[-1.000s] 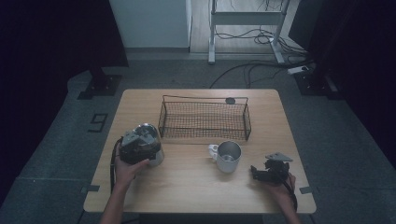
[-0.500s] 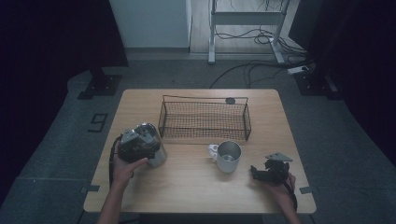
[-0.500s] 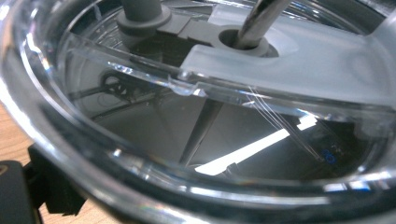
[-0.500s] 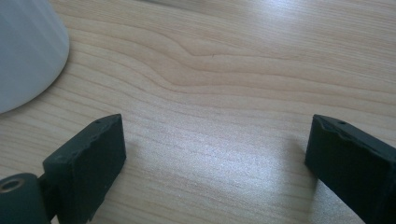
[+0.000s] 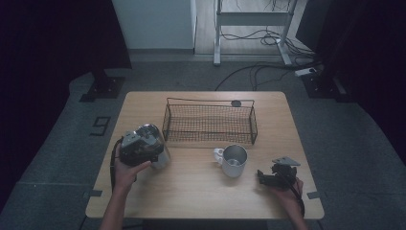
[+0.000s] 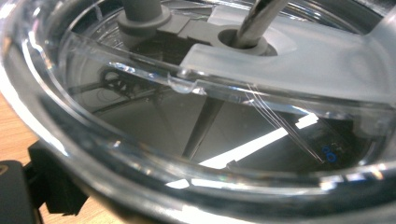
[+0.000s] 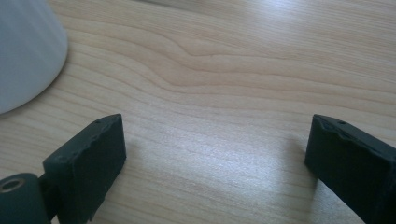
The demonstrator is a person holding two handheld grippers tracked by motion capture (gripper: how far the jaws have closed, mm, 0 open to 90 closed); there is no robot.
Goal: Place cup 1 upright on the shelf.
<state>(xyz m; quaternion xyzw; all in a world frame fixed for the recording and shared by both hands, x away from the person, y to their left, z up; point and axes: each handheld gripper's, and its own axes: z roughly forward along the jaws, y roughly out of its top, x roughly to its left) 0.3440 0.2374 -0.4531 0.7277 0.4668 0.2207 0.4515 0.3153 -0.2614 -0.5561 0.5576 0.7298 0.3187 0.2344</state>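
The left gripper (image 5: 139,146) sits at the lower left of the high view, held over and against a clear-lidded steel container (image 5: 155,148), one of its kind on the table. In the left gripper view the container's transparent lid (image 6: 196,93) is right up against the lens, with a grey knob (image 6: 140,14) and a metal rod (image 6: 257,21) rising from it, and one black jaw tip shows at the lower left corner beside the rim. The jaws have just been closing, but whether they press on the container cannot be told from here.

The right gripper (image 5: 268,176) rests at the lower right of the high view, low on the table in a hand (image 5: 287,194). Its two black jaws stand spread wide in the right gripper view, with bare wood between them and nothing held. A white mug (image 7: 25,51) shows at the upper left of that view, apart from the jaws.

Counted: two grippers, one container, one mug (image 5: 233,160) near the centre, one wire basket (image 5: 209,122) behind it, one small dark disc (image 5: 236,103) at the basket's far edge.

The table (image 5: 191,191) is light wood. Around it lies grey carpet (image 5: 57,158), dark curtains (image 5: 48,43) on both sides, a white cabinet (image 5: 153,24) and a metal frame (image 5: 253,19) with cables at the top.
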